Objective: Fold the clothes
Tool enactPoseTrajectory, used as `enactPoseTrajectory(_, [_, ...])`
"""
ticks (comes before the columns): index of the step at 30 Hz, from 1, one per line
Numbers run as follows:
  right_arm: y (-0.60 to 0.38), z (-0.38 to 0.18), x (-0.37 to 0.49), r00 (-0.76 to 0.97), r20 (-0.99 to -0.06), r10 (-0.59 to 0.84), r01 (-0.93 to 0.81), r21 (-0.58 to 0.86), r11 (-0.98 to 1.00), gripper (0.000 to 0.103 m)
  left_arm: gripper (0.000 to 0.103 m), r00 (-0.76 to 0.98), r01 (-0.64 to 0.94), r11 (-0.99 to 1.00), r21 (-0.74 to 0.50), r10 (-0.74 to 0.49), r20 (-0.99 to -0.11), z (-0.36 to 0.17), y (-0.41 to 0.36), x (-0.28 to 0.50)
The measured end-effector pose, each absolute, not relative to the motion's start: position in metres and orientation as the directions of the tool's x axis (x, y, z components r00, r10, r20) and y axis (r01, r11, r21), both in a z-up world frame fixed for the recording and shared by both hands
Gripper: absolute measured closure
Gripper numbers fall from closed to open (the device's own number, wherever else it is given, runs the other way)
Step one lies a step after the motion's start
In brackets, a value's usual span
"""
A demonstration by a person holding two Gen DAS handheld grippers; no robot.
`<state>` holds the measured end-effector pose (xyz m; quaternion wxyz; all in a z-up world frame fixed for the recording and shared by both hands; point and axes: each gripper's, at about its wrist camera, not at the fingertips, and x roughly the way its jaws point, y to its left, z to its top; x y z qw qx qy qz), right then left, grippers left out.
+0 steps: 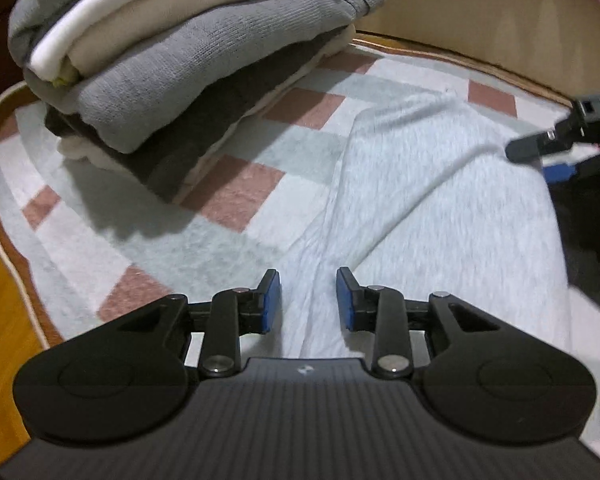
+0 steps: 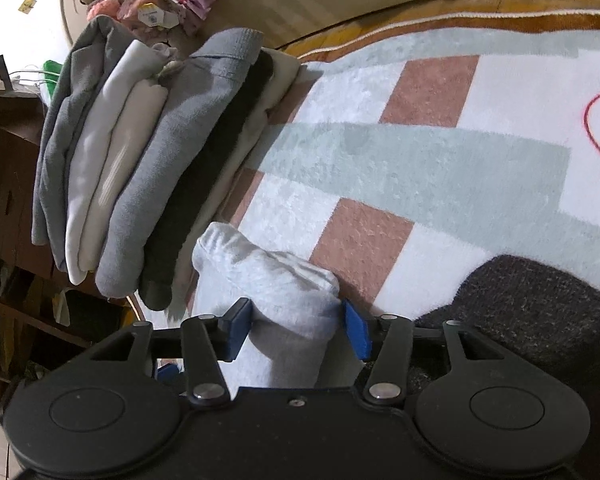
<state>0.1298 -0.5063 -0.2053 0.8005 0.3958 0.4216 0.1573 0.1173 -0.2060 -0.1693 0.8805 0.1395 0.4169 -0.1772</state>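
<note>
A light grey garment [image 1: 440,200] lies stretched across the patterned rug [image 1: 172,248]. My left gripper [image 1: 308,300] hovers over its near end, blue pads apart, with only flat cloth showing through the gap. In the right wrist view, a bunched fold of the same garment [image 2: 276,280] sits between the pads of my right gripper [image 2: 298,330]. The left pad touches the cloth and the right pad stands slightly off it. The right gripper's fingers [image 1: 540,144] also show at the right edge of the left wrist view.
A stack of folded clothes [image 1: 172,80] [image 2: 140,160] in grey, white and cream stands on the rug's corner. A dark knitted garment [image 2: 520,308] lies to my right. Wooden floor [image 1: 0,320] borders the rug. Brown shelving [image 2: 12,220] and a bed base [image 1: 480,20] stand beyond.
</note>
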Motion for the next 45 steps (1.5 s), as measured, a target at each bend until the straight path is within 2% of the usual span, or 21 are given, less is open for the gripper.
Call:
enactPoseTrajectory(2, [-0.505,-0.206,0.130,0.591,-0.550,0.591,0.086,0.771,0.631,0.046,0.072,0.585,0.424,0.901,0.094,-0.193,-0.787,-0.169,-0.201,0.112])
enactPoseTrajectory(7, [-0.500,-0.207,0.130,0.581,-0.552,0.597,0.083,0.771,0.632,0.046,0.072,0.542,0.356,0.934,-0.035,-0.237,-0.806,-0.171,-0.175,0.098])
enactPoseTrajectory(15, [-0.498,-0.211,0.124,0.565,-0.541,0.623,0.118,0.800,0.588,0.046,0.070,0.565,0.355,0.934,-0.040,-0.248,-0.787,-0.172,-0.162,0.078])
enactPoseTrajectory(21, [-0.480,-0.222,0.106,0.475,-0.502,0.723,0.153,0.856,0.494,0.044,0.067,0.582,0.403,0.914,0.051,-0.213,-0.785,-0.169,-0.166,0.068])
enactPoseTrajectory(27, [-0.443,-0.223,0.087,0.393,-0.509,0.766,0.142,0.857,0.496,0.043,0.065,0.564,0.340,0.940,-0.023,-0.223,-0.795,-0.167,-0.150,0.066])
enactPoseTrajectory(30, [-0.431,-0.221,0.080,0.377,-0.511,0.773,0.122,0.854,0.505,0.042,0.065,0.548,0.304,0.942,-0.143,-0.296,-0.782,-0.168,-0.135,0.068])
enactPoseTrajectory(32, [-0.425,-0.219,0.076,0.369,-0.515,0.773,0.109,0.850,0.515,0.041,0.065,0.519,0.222,0.918,-0.329,-0.396,-0.757,-0.176,-0.114,0.073])
enactPoseTrajectory(34, [-0.420,-0.214,0.074,0.366,-0.512,0.777,0.080,0.849,0.522,0.041,0.065,0.512,0.115,0.879,-0.463,-0.452,-0.731,-0.182,-0.095,0.072])
enactPoseTrajectory(38, [-0.409,-0.217,0.069,0.346,-0.466,0.814,0.090,0.881,0.465,0.041,0.062,0.513,0.071,0.801,-0.595,-0.540,-0.667,-0.177,-0.083,0.056])
enactPoseTrajectory(40, [-0.406,-0.221,0.068,0.353,-0.474,0.806,0.102,0.876,0.471,0.041,0.062,0.502,0.035,0.770,-0.637,-0.565,-0.655,-0.177,-0.083,0.049])
enactPoseTrajectory(42, [-0.404,-0.222,0.065,0.367,-0.495,0.788,0.102,0.863,0.495,0.049,0.061,0.492,-0.012,0.736,-0.677,-0.585,-0.645,-0.178,-0.082,0.042])
enactPoseTrajectory(43, [-0.404,-0.221,0.064,0.377,-0.501,0.779,0.106,0.859,0.502,0.063,0.060,0.487,-0.035,0.717,-0.696,-0.596,-0.639,-0.178,-0.082,0.038])
enactPoseTrajectory(45, [-0.409,-0.220,0.061,0.406,-0.459,0.790,0.136,0.885,0.445,0.070,0.057,0.488,-0.098,0.670,-0.736,-0.612,-0.622,-0.182,-0.082,0.030])
